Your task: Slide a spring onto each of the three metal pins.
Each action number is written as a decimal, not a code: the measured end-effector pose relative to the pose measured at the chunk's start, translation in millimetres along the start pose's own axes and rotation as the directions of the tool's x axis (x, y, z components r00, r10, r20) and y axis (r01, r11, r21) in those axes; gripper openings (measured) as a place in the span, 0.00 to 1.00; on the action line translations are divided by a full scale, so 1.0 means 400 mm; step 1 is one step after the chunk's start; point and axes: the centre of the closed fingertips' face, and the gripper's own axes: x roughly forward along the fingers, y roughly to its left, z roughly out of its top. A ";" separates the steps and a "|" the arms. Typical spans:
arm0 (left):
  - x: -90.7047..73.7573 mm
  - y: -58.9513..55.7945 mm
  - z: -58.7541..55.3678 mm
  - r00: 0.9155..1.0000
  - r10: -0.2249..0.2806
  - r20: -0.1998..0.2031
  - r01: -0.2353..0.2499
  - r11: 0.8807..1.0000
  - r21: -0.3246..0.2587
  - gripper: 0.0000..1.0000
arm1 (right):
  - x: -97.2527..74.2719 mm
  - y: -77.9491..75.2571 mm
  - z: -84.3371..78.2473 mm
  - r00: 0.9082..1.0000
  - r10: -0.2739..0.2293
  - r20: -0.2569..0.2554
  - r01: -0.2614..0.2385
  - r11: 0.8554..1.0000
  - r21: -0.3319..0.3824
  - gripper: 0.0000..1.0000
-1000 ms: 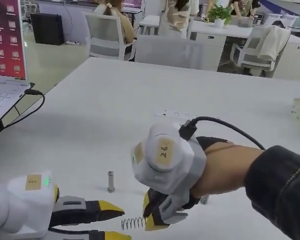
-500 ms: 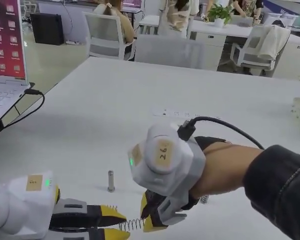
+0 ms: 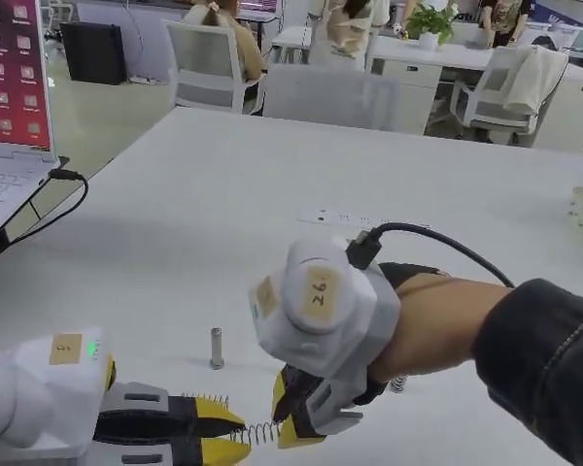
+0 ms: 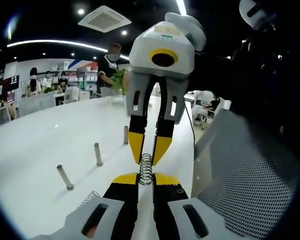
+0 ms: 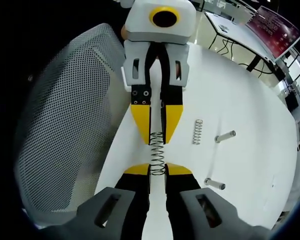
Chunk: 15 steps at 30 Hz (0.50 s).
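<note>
The left gripper has just closed on the free end of the spring, lower centre of frame, while the right gripper clamps the other end; the nearby metal pin stands bare, so threading has not begun.

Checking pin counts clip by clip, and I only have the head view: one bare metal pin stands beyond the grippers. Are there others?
Observer: Yes. The left gripper view shows three standing in a row: near pin, middle pin, far pin.
Operator: Is the spring between the grippers gripped at both ends?
Observer: Yes. In the right gripper view, the right gripper and the left gripper each pinch one end of the held spring.
Operator: And the coil behind the left gripper's jaws?
Observer: It's a loose spring lying flat on the table, apart from the pins.
</note>
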 end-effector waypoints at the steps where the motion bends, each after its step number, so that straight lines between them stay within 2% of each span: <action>1: 0.000 0.000 0.000 1.000 0.000 0.000 0.000 1.000 0.000 0.02 | 0.001 0.000 0.000 1.000 0.001 0.000 -0.001 1.000 0.001 0.09; 10: 0.000 -0.003 0.004 1.000 -0.005 0.004 0.005 1.000 -0.008 0.02 | 0.006 -0.002 -0.006 1.000 0.001 0.004 -0.001 1.000 0.022 0.11; 15: -0.003 -0.004 0.019 1.000 -0.005 0.030 0.006 1.000 -0.008 0.02 | 0.015 0.004 -0.011 1.000 0.009 0.006 -0.009 0.999 0.030 0.12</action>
